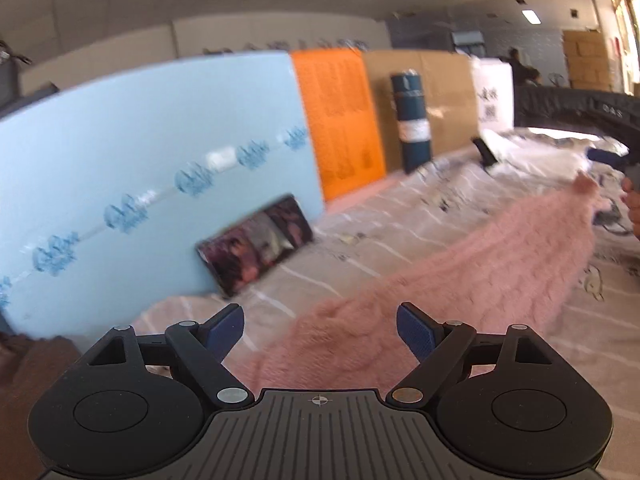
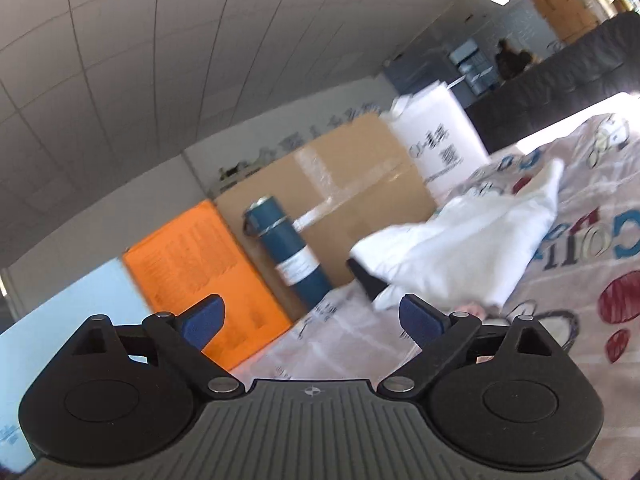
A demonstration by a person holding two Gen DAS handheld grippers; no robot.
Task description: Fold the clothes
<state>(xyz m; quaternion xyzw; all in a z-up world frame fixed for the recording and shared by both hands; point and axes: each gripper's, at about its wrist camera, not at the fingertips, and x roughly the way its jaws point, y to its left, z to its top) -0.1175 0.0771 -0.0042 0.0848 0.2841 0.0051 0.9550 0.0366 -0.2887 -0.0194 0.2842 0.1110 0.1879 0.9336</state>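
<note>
A fluffy pink sweater (image 1: 460, 280) lies stretched out on the patterned bed sheet (image 1: 380, 232), running from under my left gripper to the far right. My left gripper (image 1: 320, 330) is open, its blue pads above the sweater's near end, holding nothing. My right gripper (image 2: 312, 320) is open and empty above the sheet (image 2: 580, 280); it also shows at the right edge of the left wrist view (image 1: 616, 158), next to the sweater's far end. A white garment (image 2: 464, 248) lies crumpled ahead of the right gripper. A small pink bit (image 2: 474, 310) peeks out by its right finger.
Along the bed's far side stand a light blue foam board (image 1: 140, 168), an orange panel (image 1: 340, 120), a cardboard box (image 2: 344, 200), a dark blue cylinder (image 2: 288, 252) and a white bag (image 2: 440, 140). A phone (image 1: 256, 248) leans on the blue board. A dark object (image 2: 366, 280) lies under the white garment.
</note>
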